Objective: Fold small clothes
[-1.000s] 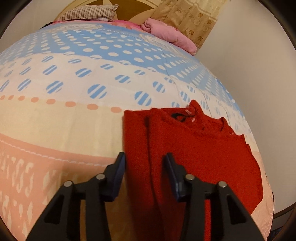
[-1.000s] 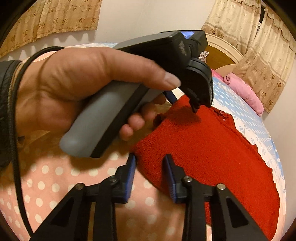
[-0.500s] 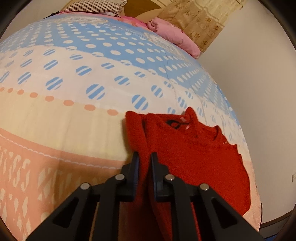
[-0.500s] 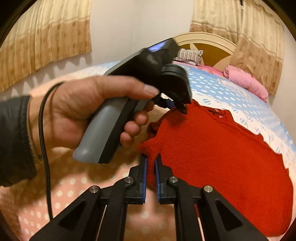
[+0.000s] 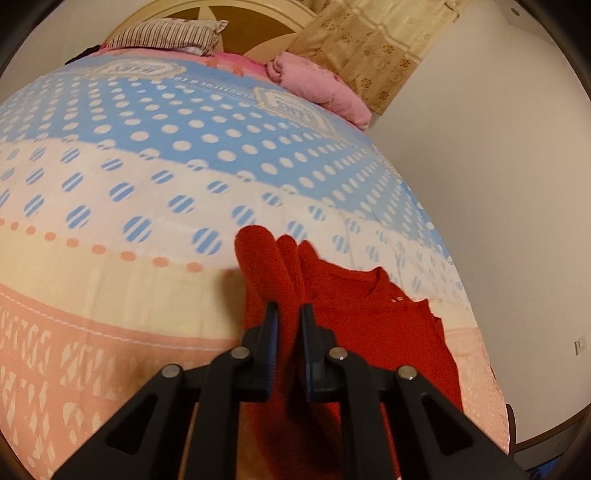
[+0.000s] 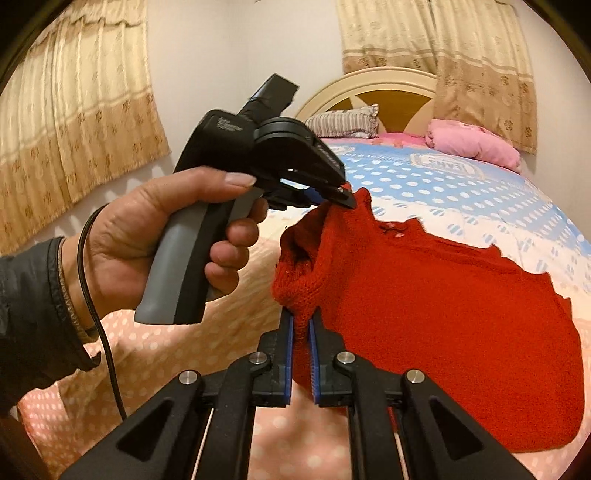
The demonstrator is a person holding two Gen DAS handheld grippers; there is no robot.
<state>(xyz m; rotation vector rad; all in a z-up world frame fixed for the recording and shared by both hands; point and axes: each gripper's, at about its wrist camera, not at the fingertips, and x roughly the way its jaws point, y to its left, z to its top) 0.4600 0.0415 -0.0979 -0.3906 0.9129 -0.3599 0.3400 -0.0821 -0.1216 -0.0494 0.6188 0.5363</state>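
Note:
A small red knit sweater (image 6: 443, 314) lies partly on the bed, its left edge lifted. My left gripper (image 5: 289, 314) is shut on the folded left edge of the sweater (image 5: 369, 317) near the shoulder. In the right wrist view, the left gripper (image 6: 340, 194) shows pinching the upper corner, held by a hand. My right gripper (image 6: 302, 325) is shut on the lower left corner of the sweater. Both raise that edge above the bedspread.
The bedspread (image 5: 147, 166) has blue, white and peach dotted bands. A pink blanket (image 5: 321, 88) and a striped pillow (image 5: 166, 35) lie by the headboard. A white wall (image 5: 498, 184) runs along the bed's right side. Curtains (image 6: 74, 110) hang at left.
Both grippers went from open to shut on the sweater's left edge, then lifted it off the bed. The sweater's edge now hangs bunched between them.

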